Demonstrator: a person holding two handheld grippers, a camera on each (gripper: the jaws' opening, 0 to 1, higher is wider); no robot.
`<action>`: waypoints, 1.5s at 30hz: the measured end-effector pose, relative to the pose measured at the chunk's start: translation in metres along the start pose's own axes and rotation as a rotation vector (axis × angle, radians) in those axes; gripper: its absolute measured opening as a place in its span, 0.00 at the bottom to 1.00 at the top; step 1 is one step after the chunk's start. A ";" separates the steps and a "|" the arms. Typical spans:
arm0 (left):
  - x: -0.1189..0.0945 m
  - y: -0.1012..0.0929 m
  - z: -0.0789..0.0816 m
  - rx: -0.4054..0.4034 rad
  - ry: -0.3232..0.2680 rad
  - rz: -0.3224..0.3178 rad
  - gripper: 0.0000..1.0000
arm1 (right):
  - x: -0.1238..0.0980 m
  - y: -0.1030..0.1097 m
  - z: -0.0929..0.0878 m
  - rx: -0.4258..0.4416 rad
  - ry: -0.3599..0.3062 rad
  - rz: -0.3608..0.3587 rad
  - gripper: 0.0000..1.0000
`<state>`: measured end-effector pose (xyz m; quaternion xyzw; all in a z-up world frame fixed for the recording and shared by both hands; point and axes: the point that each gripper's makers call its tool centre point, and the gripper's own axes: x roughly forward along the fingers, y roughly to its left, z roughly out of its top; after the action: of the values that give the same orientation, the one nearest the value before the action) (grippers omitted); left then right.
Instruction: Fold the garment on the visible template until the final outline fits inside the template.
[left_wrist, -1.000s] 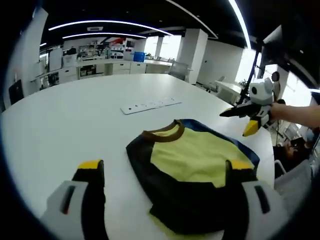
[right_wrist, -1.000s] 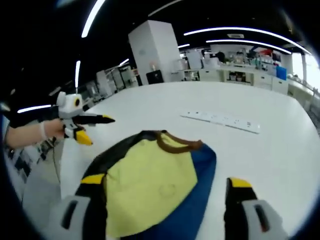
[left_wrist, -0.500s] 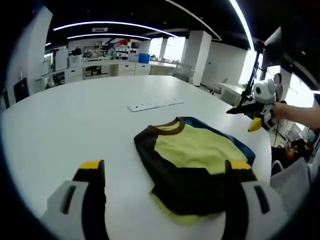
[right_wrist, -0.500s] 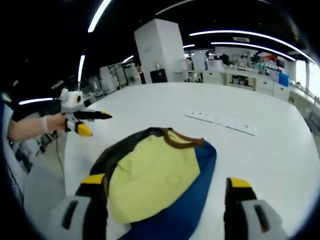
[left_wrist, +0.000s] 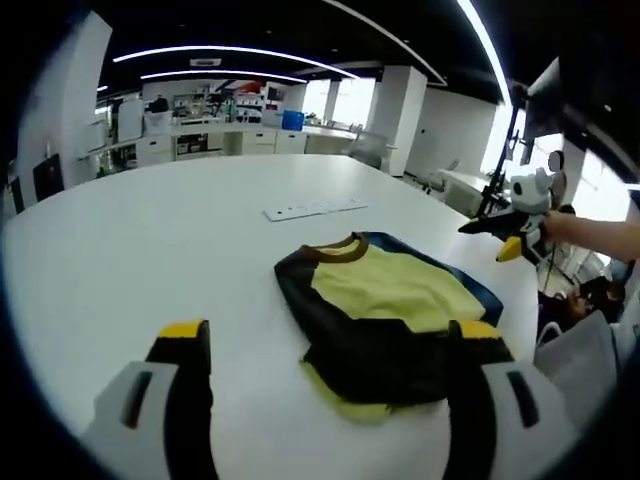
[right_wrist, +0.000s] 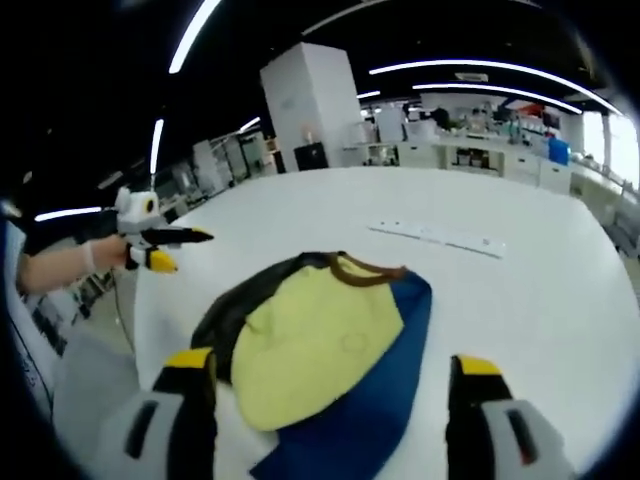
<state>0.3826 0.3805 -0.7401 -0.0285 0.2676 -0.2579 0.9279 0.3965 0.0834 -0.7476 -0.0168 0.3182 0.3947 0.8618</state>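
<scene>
A folded garment (left_wrist: 385, 315), yellow in the middle with black and blue sides and a brown collar, lies flat on the white table (left_wrist: 150, 250). In the right gripper view the same garment (right_wrist: 320, 345) shows its blue side toward me. My left gripper (left_wrist: 330, 330) hovers open in front of it, holding nothing. My right gripper (right_wrist: 329, 361) is also open and holds nothing, its yellow-tipped fingers (right_wrist: 190, 358) standing wide apart. In the left gripper view the right gripper (left_wrist: 510, 228) hangs in the air past the table's right edge. The left gripper (right_wrist: 158, 242) hangs off the left edge in the right gripper view.
A white power strip (left_wrist: 315, 209) lies on the table beyond the garment, also visible as the strip (right_wrist: 440, 238) in the other view. The table's rounded edge (left_wrist: 535, 300) runs close behind the garment. Office desks, cabinets and a white pillar (right_wrist: 310, 105) stand far back.
Both views have drawn back a little from the garment, so it looks smaller and its near edge shows. The garment itself keeps its shape and place. Both grippers stay open.
</scene>
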 end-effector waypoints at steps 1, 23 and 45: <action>-0.003 -0.003 -0.002 0.003 0.001 0.002 0.96 | -0.003 0.000 -0.002 0.000 0.000 -0.004 0.96; -0.032 -0.021 -0.016 -0.021 0.002 0.023 0.94 | -0.048 -0.022 -0.081 0.182 -0.041 -0.049 0.81; -0.048 -0.006 -0.024 -0.056 -0.012 0.052 0.92 | -0.052 0.001 -0.127 0.281 -0.027 -0.014 0.45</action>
<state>0.3330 0.4013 -0.7361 -0.0489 0.2697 -0.2257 0.9348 0.3025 0.0131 -0.8195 0.1072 0.3586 0.3406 0.8625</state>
